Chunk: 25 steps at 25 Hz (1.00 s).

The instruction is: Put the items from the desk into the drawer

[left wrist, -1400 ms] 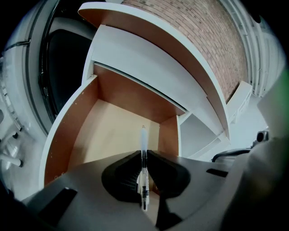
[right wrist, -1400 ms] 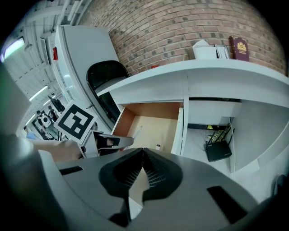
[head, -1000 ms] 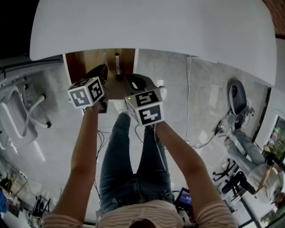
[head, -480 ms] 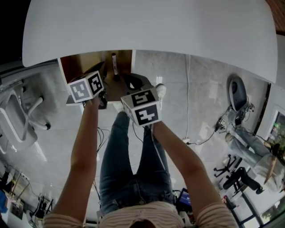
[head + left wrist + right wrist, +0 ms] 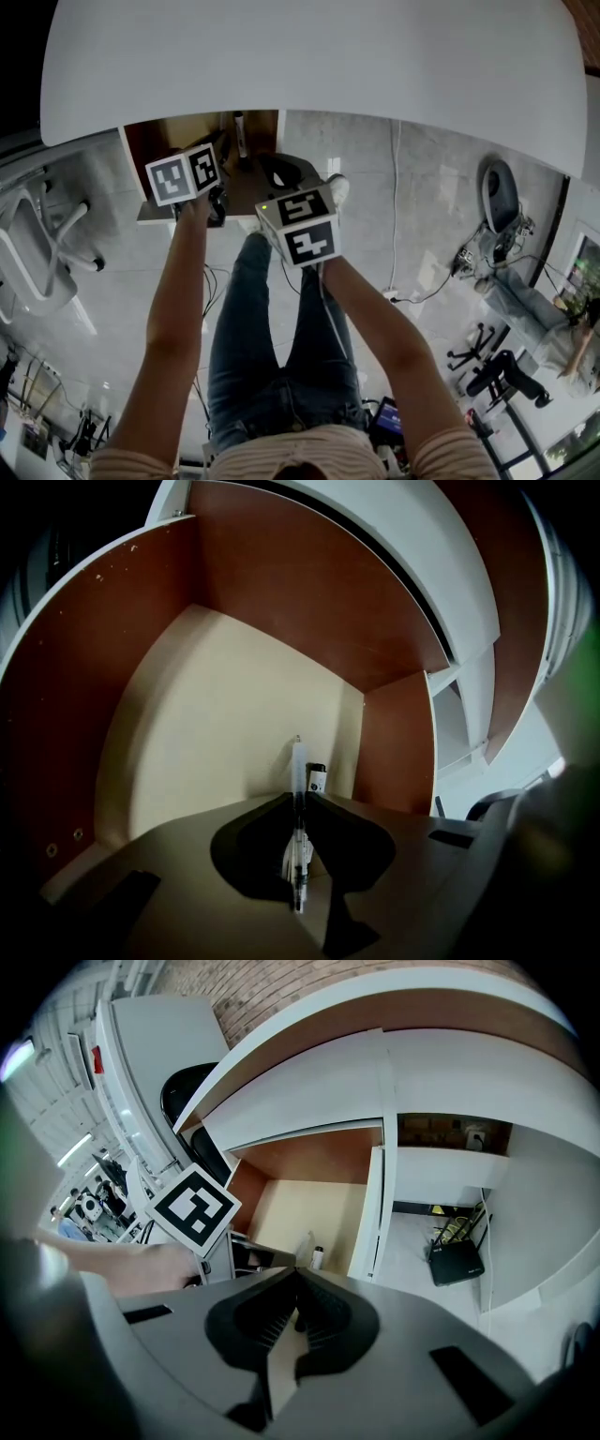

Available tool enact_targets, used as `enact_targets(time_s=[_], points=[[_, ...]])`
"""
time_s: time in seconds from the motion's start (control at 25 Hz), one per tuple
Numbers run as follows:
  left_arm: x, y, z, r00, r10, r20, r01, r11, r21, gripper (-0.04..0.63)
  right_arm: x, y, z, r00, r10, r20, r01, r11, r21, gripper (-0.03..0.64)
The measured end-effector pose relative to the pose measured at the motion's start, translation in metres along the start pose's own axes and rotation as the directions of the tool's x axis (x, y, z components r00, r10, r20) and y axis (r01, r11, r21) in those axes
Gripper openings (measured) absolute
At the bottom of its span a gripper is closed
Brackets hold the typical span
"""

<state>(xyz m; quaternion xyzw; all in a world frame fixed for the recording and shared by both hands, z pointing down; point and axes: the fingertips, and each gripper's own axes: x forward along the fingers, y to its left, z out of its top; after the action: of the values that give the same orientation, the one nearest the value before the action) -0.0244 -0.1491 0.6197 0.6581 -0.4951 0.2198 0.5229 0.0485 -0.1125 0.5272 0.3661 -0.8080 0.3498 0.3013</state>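
Under the white desk (image 5: pixel 309 56) a drawer (image 5: pixel 155 141) stands open, with brown walls (image 5: pixel 84 696) and a cream floor (image 5: pixel 206 724). My left gripper (image 5: pixel 300 797) is shut on a clear pen (image 5: pixel 299 771), whose tip points into the drawer. A small black-capped item (image 5: pixel 317 778) stands just behind the pen, near the right wall. In the head view the left gripper (image 5: pixel 217 155) reaches over the drawer. My right gripper (image 5: pixel 281 173) hovers beside it, in front of the drawer, shut with nothing between its jaws (image 5: pixel 298 1274). The right gripper view also shows the pen (image 5: pixel 306 1246).
A white chair (image 5: pixel 37 253) stands at the left and a dark chair base (image 5: pixel 502 202) at the right. A black router (image 5: pixel 455 1260) with cables sits on the floor under the desk. The person's legs (image 5: pixel 272 328) are below the grippers.
The left gripper has moved a little forward, deeper over the drawer, still holding the pen. The right gripper has barely shifted.
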Motion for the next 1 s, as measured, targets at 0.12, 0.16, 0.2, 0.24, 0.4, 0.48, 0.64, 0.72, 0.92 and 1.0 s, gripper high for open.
enact_targets(time_s=[0.12, 0.16, 0.2, 0.24, 0.4, 0.48, 0.64, 0.72, 0.92, 1.0], points=[[0.004, 0.000, -0.002, 1.000, -0.002, -0.025, 0.002, 1.000, 0.004, 0.048, 0.002, 0.000, -0.001, 1.000, 0.003, -0.001, -0.003, 1.000, 0.005, 0.017], [0.005, 0.000, -0.003, 0.999, -0.003, -0.033, 0.003, 1.000, 0.003, 0.048, 0.002, 0.001, -0.001, 1.000, 0.003, -0.004, -0.003, 1.000, 0.006, 0.017], [0.007, 0.000, -0.005, 0.999, -0.006, -0.043, 0.006, 1.000, 0.002, 0.048, 0.002, 0.002, -0.002, 1.000, 0.004, -0.006, -0.004, 1.000, 0.007, 0.017], [0.009, 0.000, -0.006, 0.999, -0.009, -0.052, 0.009, 1.000, 0.000, 0.048, 0.003, 0.002, -0.002, 1.000, 0.005, -0.007, -0.004, 1.000, 0.008, 0.017], [0.014, 0.002, -0.007, 0.996, -0.016, -0.082, 0.015, 1.000, -0.004, 0.048, 0.006, 0.004, -0.003, 1.000, 0.011, -0.011, -0.011, 1.000, 0.007, 0.017], [0.017, 0.002, -0.009, 0.996, -0.012, -0.092, 0.013, 1.000, 0.002, 0.048, 0.007, 0.003, -0.003, 1.000, 0.011, -0.013, -0.011, 1.000, 0.007, 0.017], [0.022, 0.003, -0.012, 0.993, -0.002, -0.120, 0.004, 1.000, 0.014, 0.048, 0.007, -0.001, -0.006, 1.000, 0.003, -0.019, -0.002, 1.000, 0.012, 0.017], [0.024, 0.004, -0.013, 0.991, 0.003, -0.134, -0.001, 1.000, 0.020, 0.048, 0.007, -0.002, -0.006, 1.000, 0.000, -0.021, 0.001, 1.000, 0.014, 0.017], [0.026, 0.005, -0.014, 0.989, 0.013, -0.148, -0.008, 0.999, 0.032, 0.048, 0.005, -0.005, -0.005, 1.000, -0.002, -0.020, 0.002, 1.000, 0.020, 0.017], [0.026, 0.005, -0.014, 0.989, 0.013, -0.148, -0.009, 1.000, 0.030, 0.048, 0.006, -0.005, -0.005, 1.000, -0.001, -0.021, 0.001, 1.000, 0.023, 0.017]])
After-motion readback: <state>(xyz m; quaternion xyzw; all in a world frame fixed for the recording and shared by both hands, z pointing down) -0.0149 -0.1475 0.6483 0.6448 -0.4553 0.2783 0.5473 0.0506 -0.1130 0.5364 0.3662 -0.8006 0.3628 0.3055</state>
